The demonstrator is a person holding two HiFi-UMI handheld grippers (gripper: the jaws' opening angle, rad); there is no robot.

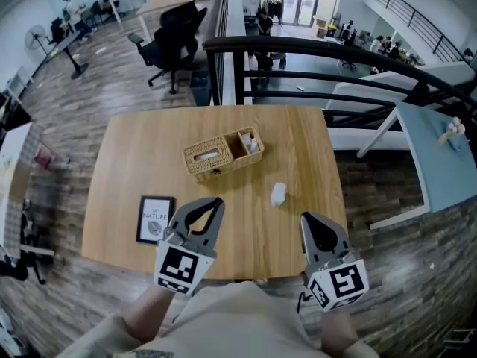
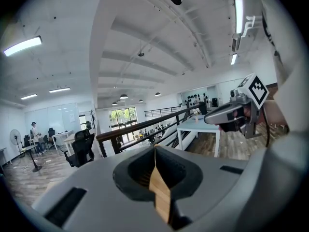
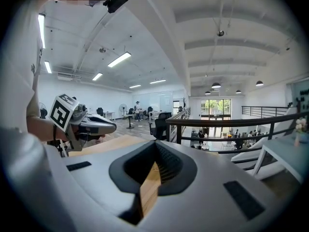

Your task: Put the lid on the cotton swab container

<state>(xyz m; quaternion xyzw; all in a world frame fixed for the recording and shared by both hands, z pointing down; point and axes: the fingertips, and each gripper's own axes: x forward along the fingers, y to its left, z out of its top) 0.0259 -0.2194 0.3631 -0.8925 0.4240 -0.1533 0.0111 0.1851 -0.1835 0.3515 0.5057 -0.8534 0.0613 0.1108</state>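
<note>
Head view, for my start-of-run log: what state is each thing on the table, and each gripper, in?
left gripper: shut, empty
right gripper: shut, empty
white container: lying loose, ungripped; lid on or off, too small to tell
wicker basket: upright, open-topped, things in both compartments
picture frame: lying face up

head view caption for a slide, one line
Left gripper and right gripper, both shut and empty, over the near edge of a wooden table with a wicker basket and a small white object

Open-plan office mezzanine: desks [image 1: 175, 2], swivel chairs [image 1: 173, 39], black railing [image 1: 313, 51].
</note>
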